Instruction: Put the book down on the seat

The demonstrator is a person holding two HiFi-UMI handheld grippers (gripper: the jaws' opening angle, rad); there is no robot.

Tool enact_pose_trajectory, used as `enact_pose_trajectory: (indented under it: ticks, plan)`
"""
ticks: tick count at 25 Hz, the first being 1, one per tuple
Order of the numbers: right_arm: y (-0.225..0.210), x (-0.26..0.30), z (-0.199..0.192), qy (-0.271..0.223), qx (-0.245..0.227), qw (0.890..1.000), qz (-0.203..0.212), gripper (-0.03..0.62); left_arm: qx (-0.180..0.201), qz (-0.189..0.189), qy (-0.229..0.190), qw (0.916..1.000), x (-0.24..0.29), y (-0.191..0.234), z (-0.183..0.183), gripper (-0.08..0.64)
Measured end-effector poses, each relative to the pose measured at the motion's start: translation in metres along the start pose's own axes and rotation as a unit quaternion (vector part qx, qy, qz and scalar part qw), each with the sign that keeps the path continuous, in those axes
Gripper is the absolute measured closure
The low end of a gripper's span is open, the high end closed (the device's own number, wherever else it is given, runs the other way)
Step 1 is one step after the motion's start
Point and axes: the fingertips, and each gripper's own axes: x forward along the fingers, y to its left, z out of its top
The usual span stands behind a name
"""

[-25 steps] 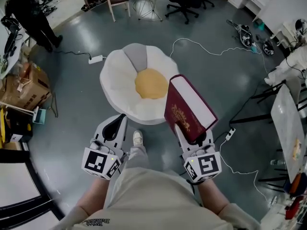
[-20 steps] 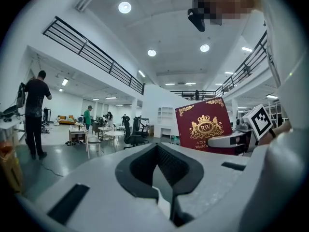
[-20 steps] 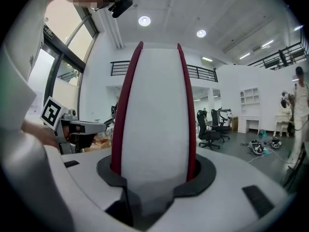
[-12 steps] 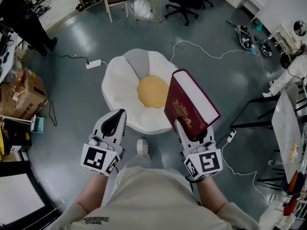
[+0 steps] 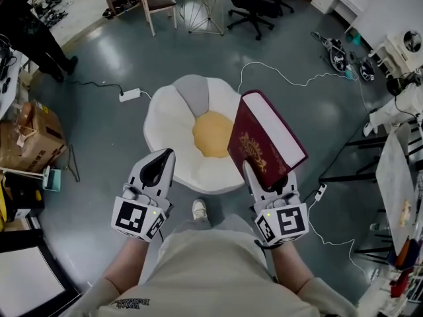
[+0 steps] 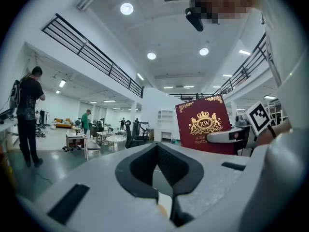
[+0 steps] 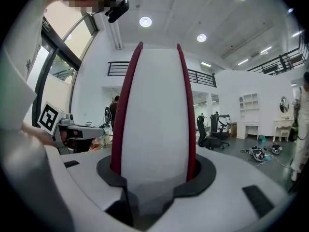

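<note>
In the head view my right gripper (image 5: 267,177) is shut on the lower end of a thick dark red book (image 5: 263,145) with gold print, held upright and tilted. The book hangs over the right edge of a white flower-shaped seat (image 5: 168,121) with a yellow centre cushion (image 5: 213,135). In the right gripper view the book's white page edge (image 7: 153,115) fills the jaws. My left gripper (image 5: 160,162) is shut and empty, level with the right one, near the seat's front edge. The left gripper view shows the book's cover (image 6: 205,124) to its right.
My shoe (image 5: 199,209) stands just before the seat. A white cable (image 5: 284,78) and a power strip (image 5: 129,95) lie on the grey floor behind it. Cardboard boxes (image 5: 30,137) sit at the left, a table (image 5: 396,177) at the right, chairs (image 5: 254,2) and a person (image 5: 30,35) farther back.
The seat has slid lower and nearer in the head view as I step toward it. Both grippers keep their places, and the book stays in the right one.
</note>
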Motion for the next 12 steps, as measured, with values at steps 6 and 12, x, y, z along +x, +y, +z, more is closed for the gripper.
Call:
enact_pose_trajectory:
  ticks: [6, 12]
  plan:
    - [0.001, 0.024, 0.01, -0.007, -0.008, 1.0, 0.014, 0.38, -0.001, 0.012, 0.001, 0.9999, 0.005, 0.018, 0.0, 0.557]
    - [-0.01, 0.032, 0.012, -0.001, -0.007, 0.999, 0.035, 0.38, -0.003, 0.024, 0.0, 0.9997, 0.02, 0.013, 0.005, 0.557]
